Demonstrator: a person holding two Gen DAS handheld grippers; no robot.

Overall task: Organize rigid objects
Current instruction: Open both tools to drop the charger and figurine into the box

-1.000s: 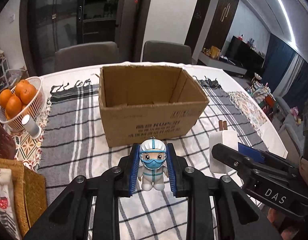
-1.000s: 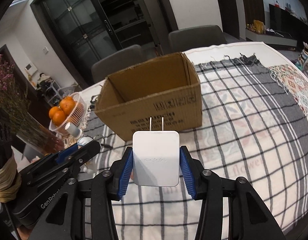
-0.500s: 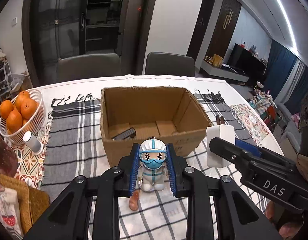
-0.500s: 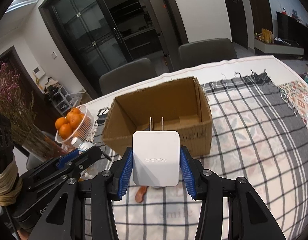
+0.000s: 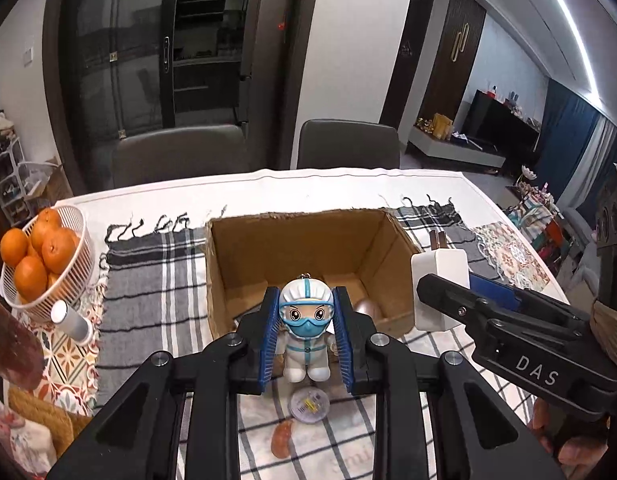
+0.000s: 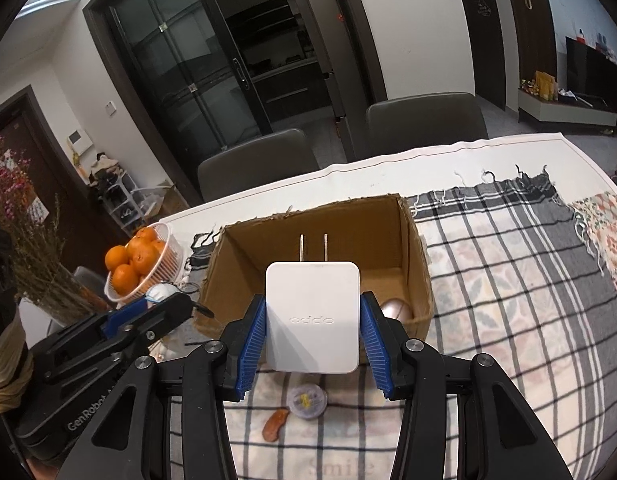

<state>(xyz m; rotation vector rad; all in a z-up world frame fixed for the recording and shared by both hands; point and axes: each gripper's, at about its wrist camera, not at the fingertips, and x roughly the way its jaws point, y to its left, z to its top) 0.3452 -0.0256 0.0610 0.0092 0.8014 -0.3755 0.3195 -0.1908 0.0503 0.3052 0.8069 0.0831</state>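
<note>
My left gripper (image 5: 306, 338) is shut on a small white and blue medic figurine (image 5: 306, 330), held above the near edge of an open cardboard box (image 5: 244, 248). My right gripper (image 6: 312, 332) is shut on a white wall charger (image 6: 312, 316), prongs pointing forward, also above the box's (image 6: 418, 256) near edge. The charger (image 5: 440, 280) shows in the left wrist view to the right of the figurine. A pinkish rounded object (image 6: 396, 310) lies inside the box. A small round clear disc (image 6: 307, 400) and an orange-brown piece (image 6: 274, 424) lie on the cloth below the grippers.
A white basket of oranges (image 5: 32, 256) stands at the left, with a small white cylinder (image 5: 70, 322) beside it. A checked cloth (image 6: 508, 280) covers the table. Two grey chairs (image 5: 348, 144) stand behind it. Dried flowers (image 6: 24, 240) rise at the left.
Both grippers have risen and moved forward with their objects, so the box's inside shows more. The disc and orange piece on the cloth have come into view.
</note>
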